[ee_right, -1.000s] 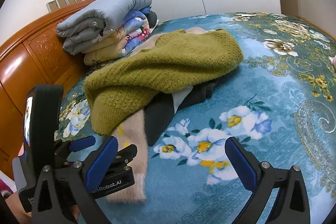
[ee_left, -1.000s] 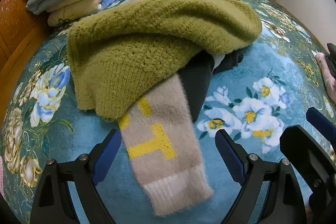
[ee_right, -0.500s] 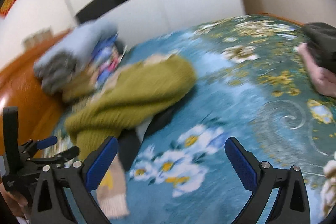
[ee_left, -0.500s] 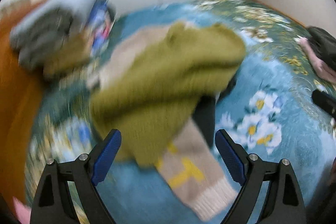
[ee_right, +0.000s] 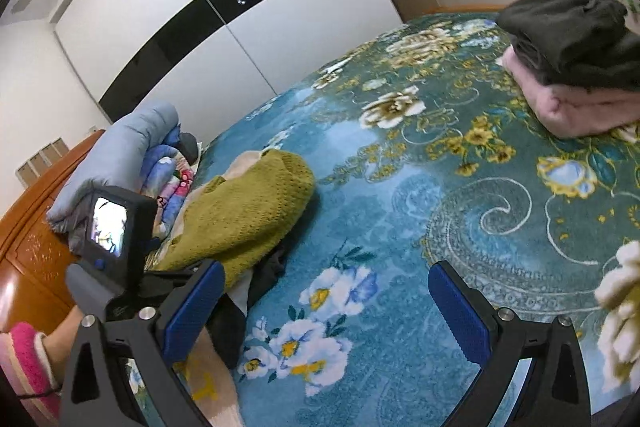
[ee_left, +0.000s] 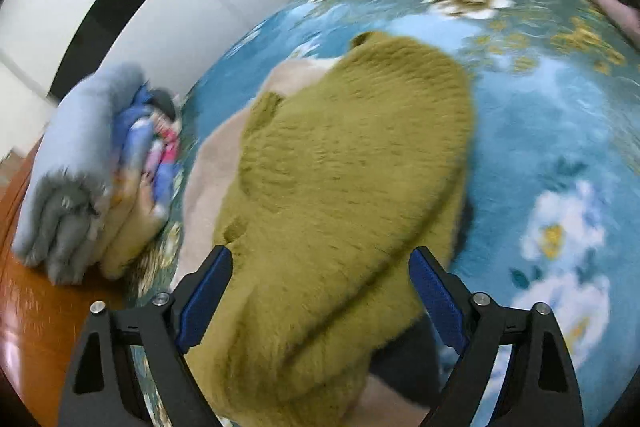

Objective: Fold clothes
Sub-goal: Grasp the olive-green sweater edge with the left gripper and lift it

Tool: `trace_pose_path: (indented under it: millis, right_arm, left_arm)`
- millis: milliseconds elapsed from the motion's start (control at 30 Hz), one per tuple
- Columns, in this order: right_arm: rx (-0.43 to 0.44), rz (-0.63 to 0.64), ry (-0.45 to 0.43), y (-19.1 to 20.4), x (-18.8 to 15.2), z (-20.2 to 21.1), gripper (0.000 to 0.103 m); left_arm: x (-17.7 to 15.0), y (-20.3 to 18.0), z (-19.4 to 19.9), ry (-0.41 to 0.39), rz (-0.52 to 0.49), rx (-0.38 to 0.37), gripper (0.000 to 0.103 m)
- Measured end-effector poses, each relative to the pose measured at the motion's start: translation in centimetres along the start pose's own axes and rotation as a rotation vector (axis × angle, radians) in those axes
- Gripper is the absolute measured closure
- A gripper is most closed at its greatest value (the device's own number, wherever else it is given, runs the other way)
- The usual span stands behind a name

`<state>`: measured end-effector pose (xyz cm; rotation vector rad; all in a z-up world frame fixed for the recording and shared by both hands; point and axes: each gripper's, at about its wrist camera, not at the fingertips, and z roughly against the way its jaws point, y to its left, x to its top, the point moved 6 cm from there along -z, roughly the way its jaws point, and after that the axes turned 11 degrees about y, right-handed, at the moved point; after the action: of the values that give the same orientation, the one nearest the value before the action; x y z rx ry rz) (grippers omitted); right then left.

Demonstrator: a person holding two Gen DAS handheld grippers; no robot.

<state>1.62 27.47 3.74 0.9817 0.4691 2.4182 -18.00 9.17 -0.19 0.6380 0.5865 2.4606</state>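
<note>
Bare bedspread [ee_right: 400, 211] beside sweater [ee_right: 248, 211]

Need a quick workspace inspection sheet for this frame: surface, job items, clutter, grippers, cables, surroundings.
Surface: bed with teal floral bedspread, mostly bare on the right.
Job's things: olive knit sweater heaped over a beige sweater and a dark garment; none folded.
Clutter: folded quilt stack by the headboard; dark and pink folded pile at the far right.
Grippers: left gripper open, fingers either side of the olive sweater; right gripper open above the bedspread.
Cables: nothing seen.
Surroundings: wooden headboard, white wardrobe with a black band.
</note>
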Motion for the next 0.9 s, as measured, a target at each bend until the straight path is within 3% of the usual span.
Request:
trace_pose_path:
  millis: [33, 100, 133, 200, 300, 600, 767, 900]
  right_arm:
    - [0.002, -0.01, 0.004, -0.2, -0.1, -0.2, 0.0]
    - [0.006, -0.027, 0.016, -0.5, -0.1, -0.6, 0.0]
    - [0.006, -0.03, 0.023, -0.5, -0.2, -0.8, 0.0]
    - [0.006, -0.034, 0.034, -0.7, -0.3, -1.1, 0.0]
    - [0.011, -0.066, 0.024, -1.2, -0.2, -0.8, 0.0]
    - [0.105, -0.242, -0.108, -4.3, 1.6, 3.9, 0.0]
    - [0.13, -0.32, -0.237, -6.9, 2.9, 8.5, 0.0]
    - [0.122, -0.396, -0.34, -9.9, 3.7, 12.4, 0.0]
  left_arm:
    - [0.1, 0.6, -0.3, 0.021, 0.051, -0.049, 0.045]
    - [0.3, 1.7, -0.8, 0.058, 0.142, -0.134, 0.066]
    - [0.4, 2.1, -0.8, 0.061, 0.159, -0.142, 0.078]
    - [0.6, 2.3, 0.3, 0.031, 0.162, -0.129, 0.089]
    - [0.7, 2.5, 3.2, -0.043, 0.145, -0.16, 0.09]
    - [-1.7, -0.8, 15.9, -0.229, 0.074, -0.495, 0.091]
    - [-1.5, -6.8, 21.7, -0.289, -0.028, -0.675, 0.091]
    - [-0.9, -13.7, 22.7, -0.22, -0.121, -0.762, 0.091]
